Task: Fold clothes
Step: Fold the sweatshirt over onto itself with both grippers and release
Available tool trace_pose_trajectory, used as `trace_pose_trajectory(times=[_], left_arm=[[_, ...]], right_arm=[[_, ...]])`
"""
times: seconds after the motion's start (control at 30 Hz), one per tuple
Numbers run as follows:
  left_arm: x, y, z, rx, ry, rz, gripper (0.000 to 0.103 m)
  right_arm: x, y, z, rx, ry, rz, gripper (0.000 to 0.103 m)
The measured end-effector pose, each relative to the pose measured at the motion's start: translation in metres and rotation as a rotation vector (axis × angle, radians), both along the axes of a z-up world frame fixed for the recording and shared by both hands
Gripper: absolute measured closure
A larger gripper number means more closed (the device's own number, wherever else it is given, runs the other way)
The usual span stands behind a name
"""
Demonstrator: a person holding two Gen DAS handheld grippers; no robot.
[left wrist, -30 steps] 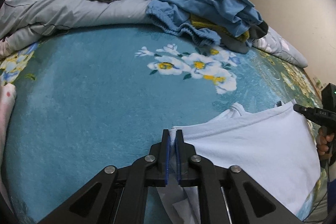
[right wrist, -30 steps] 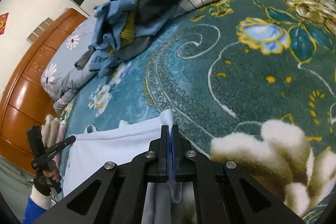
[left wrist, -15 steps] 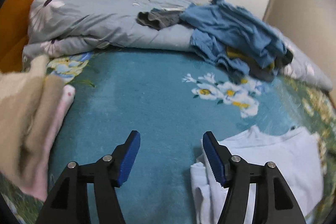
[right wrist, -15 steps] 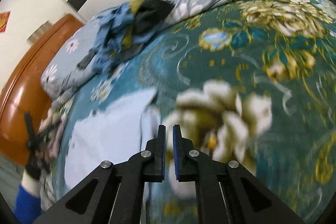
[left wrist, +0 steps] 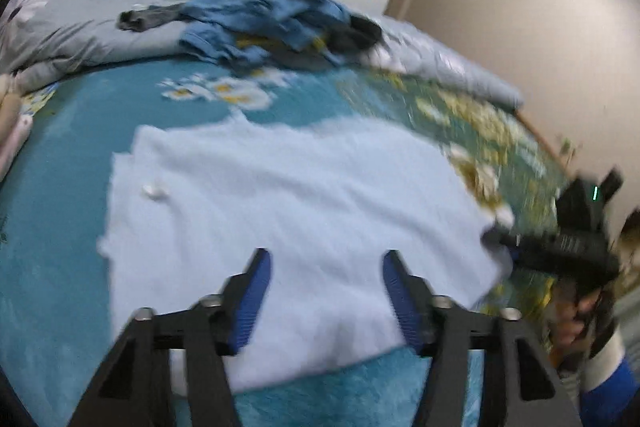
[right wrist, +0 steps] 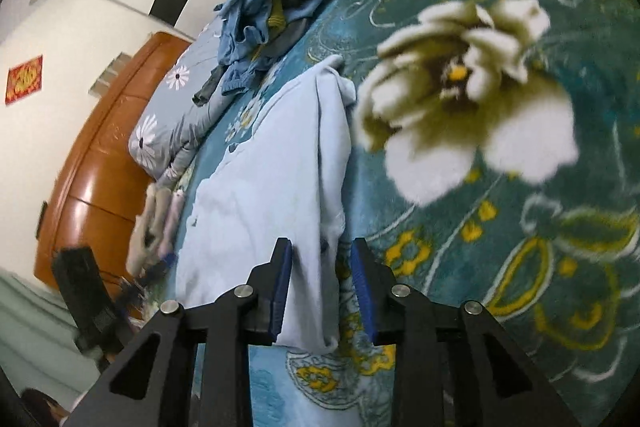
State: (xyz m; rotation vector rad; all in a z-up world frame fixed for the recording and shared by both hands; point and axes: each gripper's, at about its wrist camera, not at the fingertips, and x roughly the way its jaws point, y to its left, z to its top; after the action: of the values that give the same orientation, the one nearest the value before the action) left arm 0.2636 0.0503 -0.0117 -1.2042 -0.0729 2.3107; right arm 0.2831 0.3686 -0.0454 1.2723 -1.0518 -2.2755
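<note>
Bed blanket, left gripper angled down, jaws apart

Both wrist cameras look down steeply along their own fingers at the pale blue garment from close above its near edge, the left facing the heap of clothes beyond it, the right viewing from the garment's right side, sharing garment and heap.

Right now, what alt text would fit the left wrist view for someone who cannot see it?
The left gripper, its blue-padded jaws apart and empty, hangs over a pale blue garment spread flat on a teal floral blanket. The right gripper sits at the garment's right edge, and a pile of blue clothes lies behind.
</note>
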Motion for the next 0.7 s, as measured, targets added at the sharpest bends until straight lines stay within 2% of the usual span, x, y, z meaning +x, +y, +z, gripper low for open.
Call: trace_pose_trajectory(times=[0.03,0.1,0.13,0.2,0.3,0.43,0.47,0.57,0.7], left_arm=[[0.002,0.006,-0.007,-0.005,-0.017,-0.002,0.074],[0.005,0.014,-0.019,-0.002,-0.052,0.006,0.091],[0.006,0.017,-0.025,0.012,-0.075,0.012,0.093],[0.010,0.019,-0.034,0.030,-0.105,0.027,0.094],[0.017,0.022,-0.041,0.029,-0.094,0.037,0.095],[0.024,0.025,-0.040,0.002,-0.073,0.021,0.095],[0.025,0.020,-0.036,0.016,-0.073,0.021,0.095],[0.035,-0.007,-0.023,0.089,-0.058,0.051,0.095],[0.047,-0.056,0.003,0.104,0.054,0.139,0.094]], right_arm=[[-0.001,-0.002,-0.002,-0.007,-0.003,-0.006,0.072],[-0.003,-0.004,-0.004,-0.016,-0.004,-0.023,0.072],[-0.004,-0.004,-0.004,-0.025,-0.002,-0.032,0.072],[-0.005,-0.004,-0.006,-0.049,-0.008,-0.055,0.074],[-0.006,-0.004,-0.009,-0.073,-0.026,-0.082,0.092],[-0.007,-0.008,-0.004,-0.079,-0.038,-0.120,0.095],[-0.007,-0.010,0.002,-0.072,-0.038,-0.123,0.095],[-0.011,-0.019,0.030,-0.011,-0.014,-0.108,0.095],[-0.025,-0.051,0.072,0.139,0.011,-0.065,0.095]])
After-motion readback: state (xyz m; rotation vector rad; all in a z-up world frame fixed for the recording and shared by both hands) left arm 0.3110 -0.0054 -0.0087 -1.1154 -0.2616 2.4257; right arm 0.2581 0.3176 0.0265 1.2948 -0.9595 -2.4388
